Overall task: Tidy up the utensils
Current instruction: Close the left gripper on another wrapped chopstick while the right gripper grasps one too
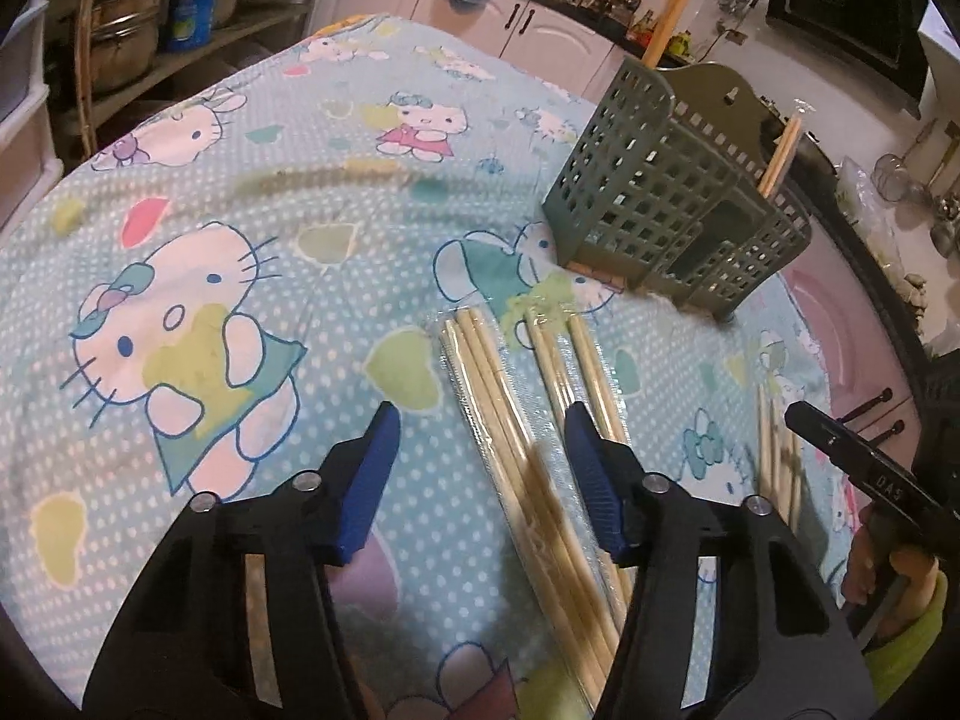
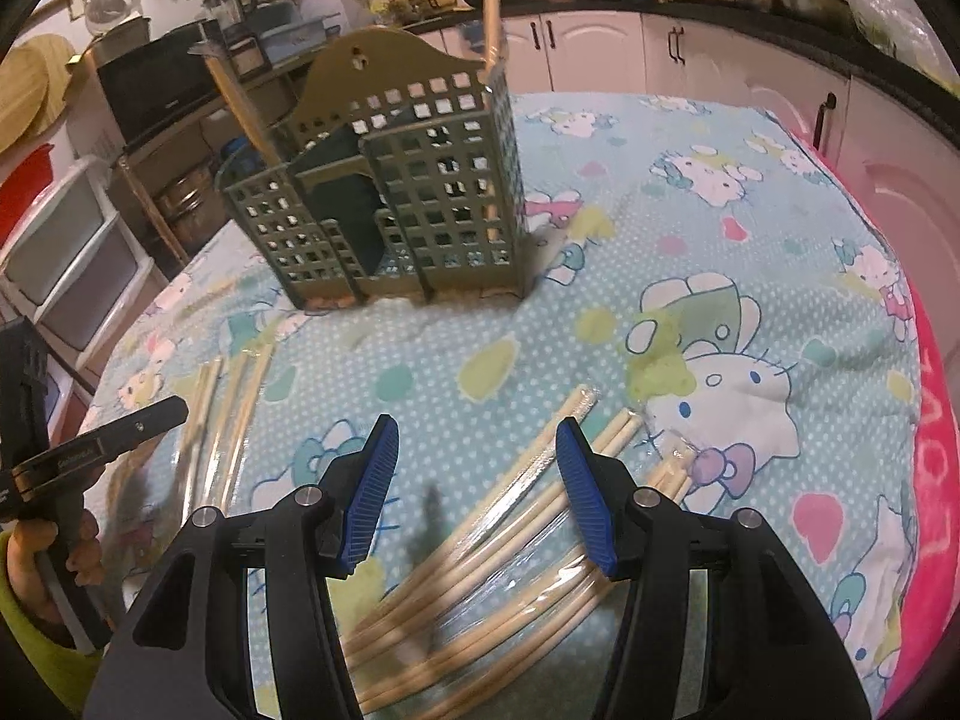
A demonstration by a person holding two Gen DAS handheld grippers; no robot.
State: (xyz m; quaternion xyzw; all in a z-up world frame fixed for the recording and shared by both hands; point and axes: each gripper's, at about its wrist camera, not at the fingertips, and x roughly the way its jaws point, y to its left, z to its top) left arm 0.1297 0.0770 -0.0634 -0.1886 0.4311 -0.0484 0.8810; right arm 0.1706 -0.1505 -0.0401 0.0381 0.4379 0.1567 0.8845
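Pale wooden chopsticks in clear plastic sleeves (image 1: 516, 420) lie on the cartoon-cat cloth-covered surface (image 1: 300, 276), before the green plastic lattice utensil holder (image 2: 384, 192). Left gripper (image 1: 480, 441) and right gripper (image 2: 477, 450) hover over them, fingers half-open, holding nothing.

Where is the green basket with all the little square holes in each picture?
Left wrist view: the green plastic lattice utensil holder stands upper right on the cat-print cloth.
Right wrist view: it stands upper left of centre.
Shared landmark: wrapped wooden chopsticks lying before it.
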